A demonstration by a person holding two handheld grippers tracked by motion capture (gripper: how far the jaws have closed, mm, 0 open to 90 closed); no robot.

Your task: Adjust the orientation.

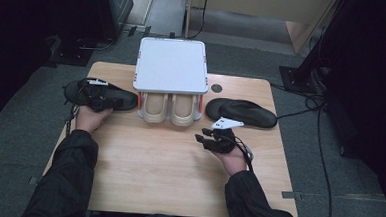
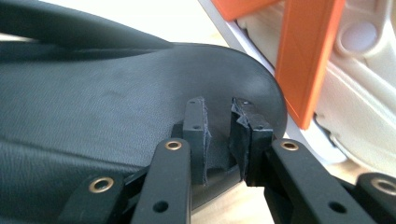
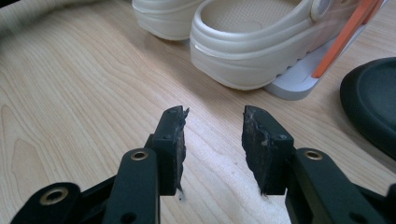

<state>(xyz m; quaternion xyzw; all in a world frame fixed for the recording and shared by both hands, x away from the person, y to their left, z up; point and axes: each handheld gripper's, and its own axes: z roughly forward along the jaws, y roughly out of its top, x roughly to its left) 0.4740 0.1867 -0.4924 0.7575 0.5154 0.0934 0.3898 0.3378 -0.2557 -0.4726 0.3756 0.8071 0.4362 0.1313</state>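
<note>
On the wooden table (image 1: 153,161), a white two-tier rack (image 1: 171,65) sits centre-back, with cream clogs (image 1: 169,109) on its lower shelf. One black sandal (image 1: 99,94) lies left of it, another black sandal (image 1: 242,112) right.

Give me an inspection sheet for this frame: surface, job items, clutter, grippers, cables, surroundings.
Surface: wooden table, near half bare.
Job's things: shoe rack holding beige clogs; left black sandal; right black sandal.
Clutter: nothing seen.
Grippers: left gripper closed on the left sandal's edge; right gripper open over bare table.
Cables: black cables on the floor, right of the table.
Surroundings: grey floor.
</note>
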